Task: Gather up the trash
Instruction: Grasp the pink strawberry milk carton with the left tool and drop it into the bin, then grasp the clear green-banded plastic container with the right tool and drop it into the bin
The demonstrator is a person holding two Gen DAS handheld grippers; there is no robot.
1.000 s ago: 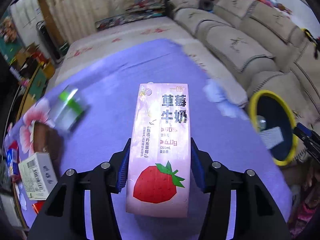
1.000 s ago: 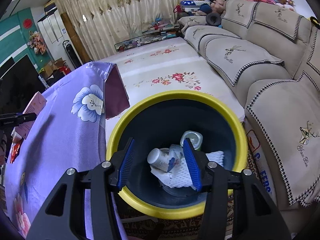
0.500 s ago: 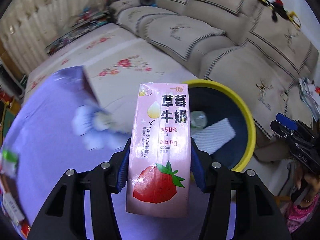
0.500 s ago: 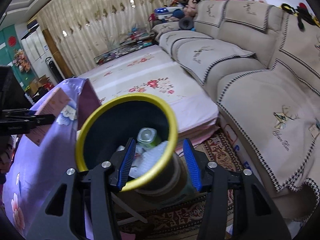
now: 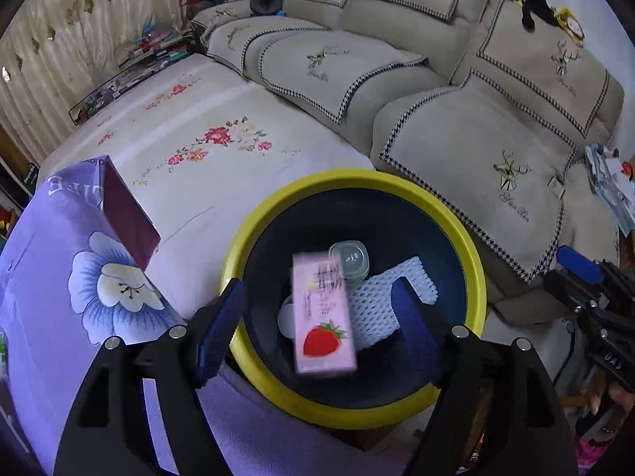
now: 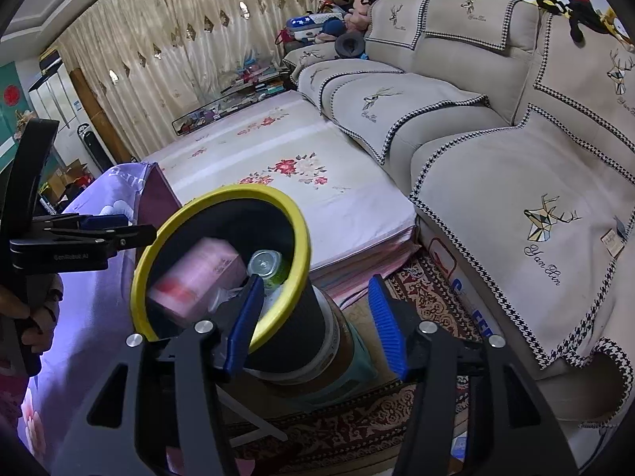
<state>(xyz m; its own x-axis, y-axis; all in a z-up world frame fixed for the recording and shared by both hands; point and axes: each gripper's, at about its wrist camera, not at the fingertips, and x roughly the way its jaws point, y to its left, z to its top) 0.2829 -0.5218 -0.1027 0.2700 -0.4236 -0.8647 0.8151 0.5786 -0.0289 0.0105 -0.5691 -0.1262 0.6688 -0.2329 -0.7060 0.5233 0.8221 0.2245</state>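
Release is the step in hand: the left hand-held gripper [image 5: 317, 317], low in the left wrist frame, has its jaws opening above the yellow-rimmed bin [image 5: 472, 261], and the pink strawberry milk carton [image 5: 323, 317] sits blurred between the blue pads, touching neither. To do this well, the jaws should stay over the middle of the bin's mouth until the carton is clear, since it is near the lower rim in that frame and could catch there. The right hand-held gripper [image 6: 315, 317], at the bottom centre of the right wrist frame, has its jaws apart and opening with nothing between them; it is best kept off the rim.

Inside the bin, centre of the left wrist frame, lie a clear bottle [image 5: 349, 258], a white foam net [image 5: 381, 305] and what may be a white lid, mostly hidden. The purple floral tabletop [image 5: 59, 277] fills the left edge.
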